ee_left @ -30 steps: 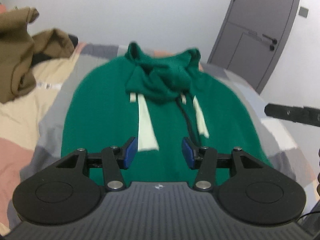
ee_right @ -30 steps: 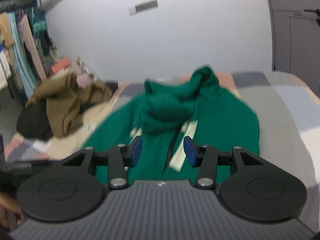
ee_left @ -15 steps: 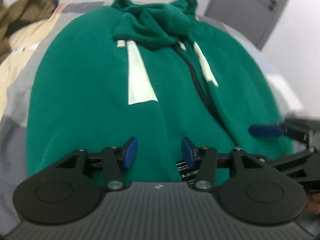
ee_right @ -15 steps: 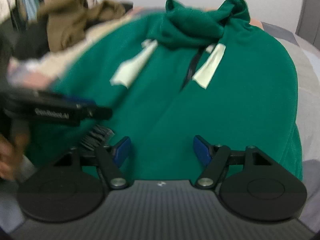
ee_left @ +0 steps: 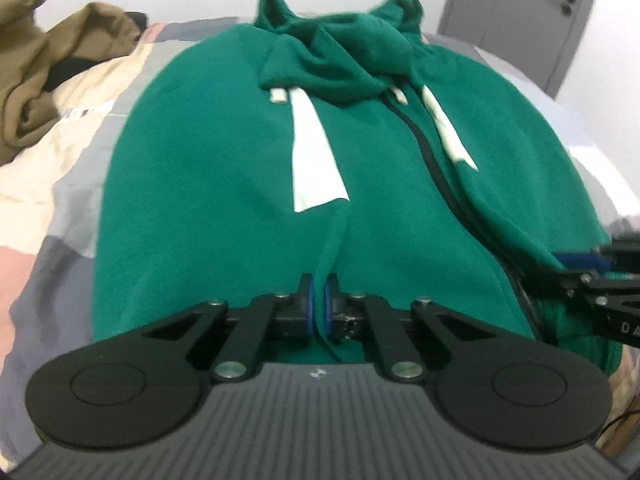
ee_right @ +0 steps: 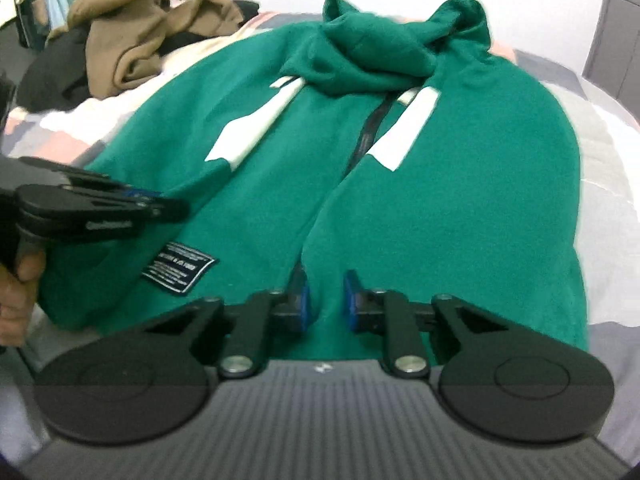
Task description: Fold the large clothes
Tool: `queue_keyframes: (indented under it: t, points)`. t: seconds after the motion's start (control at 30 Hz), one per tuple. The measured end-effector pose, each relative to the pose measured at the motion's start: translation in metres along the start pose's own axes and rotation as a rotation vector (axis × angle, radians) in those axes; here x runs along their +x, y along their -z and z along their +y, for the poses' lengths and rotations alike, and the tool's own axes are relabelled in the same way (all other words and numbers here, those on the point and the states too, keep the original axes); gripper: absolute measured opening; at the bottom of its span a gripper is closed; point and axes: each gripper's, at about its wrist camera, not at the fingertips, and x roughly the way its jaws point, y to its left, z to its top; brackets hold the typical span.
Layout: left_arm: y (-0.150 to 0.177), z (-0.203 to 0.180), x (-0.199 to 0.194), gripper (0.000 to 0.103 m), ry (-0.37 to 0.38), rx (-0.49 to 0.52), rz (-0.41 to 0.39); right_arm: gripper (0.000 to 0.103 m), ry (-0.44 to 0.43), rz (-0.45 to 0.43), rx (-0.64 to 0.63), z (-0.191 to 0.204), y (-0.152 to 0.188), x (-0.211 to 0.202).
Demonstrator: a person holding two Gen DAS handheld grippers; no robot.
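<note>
A green zip-up hoodie (ee_left: 224, 184) lies face up on the bed, hood at the far end, two pale drawstrings on its chest. My left gripper (ee_left: 319, 312) is shut on a pinched ridge of fabric at the near hem, left of the zip. My right gripper (ee_right: 325, 300) is at the same hem, right of the zip on the hoodie (ee_right: 460, 184). Its jaws are closing with a bunched fold of green fabric between the blue pads. A dark label (ee_right: 180, 266) sits on the hem between the two grippers. Each gripper shows at the edge of the other's view.
Brown and black garments (ee_right: 132, 40) are piled at the far left of the bed. The patchwork bed cover (ee_left: 48, 184) shows on both sides of the hoodie. A grey door (ee_left: 520, 12) stands at the far right. A hand (ee_right: 20, 292) grips the left tool's handle.
Both grippers came down to the hoodie's near hem. The left jaws went from open to shut on a fold of fabric. The right jaws widened, then narrowed onto the fabric.
</note>
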Motion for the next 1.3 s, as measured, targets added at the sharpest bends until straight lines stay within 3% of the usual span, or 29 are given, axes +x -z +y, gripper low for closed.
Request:
queue_keyframes:
  t: [0.07,0.27,0.47,0.77,1.0,1.13,1.3]
  points:
    - [-0.004,0.009,-0.009,0.005,-0.005,-0.046,-0.03,0.01,0.015,-0.004,0.016,-0.003,-0.001,-0.005]
    - [-0.025,0.067,-0.049,0.004,-0.048,-0.215,-0.151,0.009,0.095,-0.146,0.073,-0.034,-0.02,-0.042]
    - [-0.056,0.143,-0.074,0.004,-0.127,-0.365,-0.232,0.009,0.281,-0.312,0.248,-0.12,-0.051,-0.078]
    - [-0.081,0.22,-0.076,0.004,-0.318,-0.416,-0.273,0.009,0.561,-0.452,0.402,-0.233,-0.073,-0.089]
    - [-0.077,0.268,-0.05,0.004,-0.459,-0.456,-0.252,0.009,0.722,-0.39,0.527,-0.303,-0.055,-0.045]
    - [-0.072,0.288,-0.03,0.004,-0.51,-0.488,-0.225,0.009,0.748,-0.326,0.597,-0.334,-0.039,-0.017]
    - [-0.064,0.314,-0.005,0.005,-0.546,-0.523,-0.161,0.009,0.785,-0.252,0.593,-0.358,-0.024,0.015]
